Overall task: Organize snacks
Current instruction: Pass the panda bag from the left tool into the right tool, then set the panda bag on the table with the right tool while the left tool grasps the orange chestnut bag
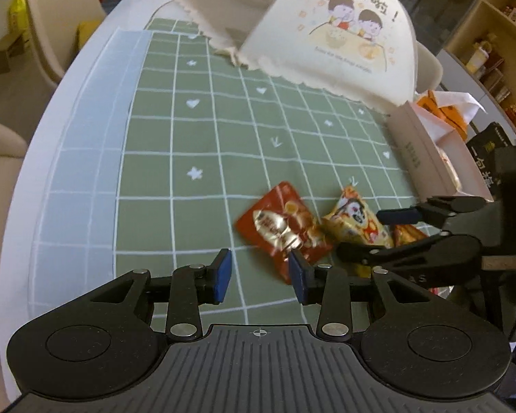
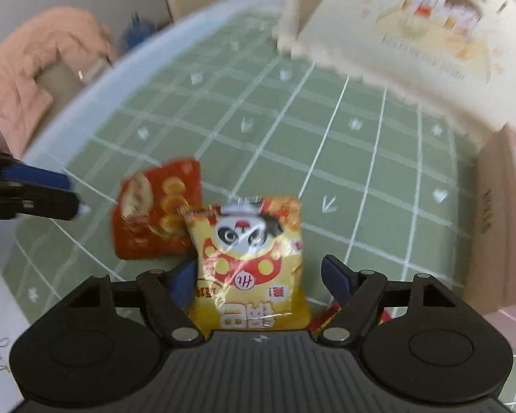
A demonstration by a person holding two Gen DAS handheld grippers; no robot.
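Observation:
A red snack packet (image 1: pixel 280 229) lies on the green checked cloth, just beyond my left gripper (image 1: pixel 259 277), which is open and empty. A yellow packet with a panda face (image 1: pixel 356 220) lies beside it to the right. In the right wrist view the yellow packet (image 2: pixel 249 258) sits between the open fingers of my right gripper (image 2: pixel 258 275), not clamped, with the red packet (image 2: pixel 154 210) to its left. The right gripper also shows in the left wrist view (image 1: pixel 388 230). Another orange-red packet (image 1: pixel 407 234) peeks out behind the right gripper's fingers.
A cream food cover with a cartoon print (image 1: pixel 330 34) stands at the back of the table. An open cardboard box (image 1: pixel 426 158) holding wrapped items is at the right. Chairs stand beyond the white table edge (image 1: pixel 44 179). A pink garment (image 2: pixel 34 75) hangs on a chair.

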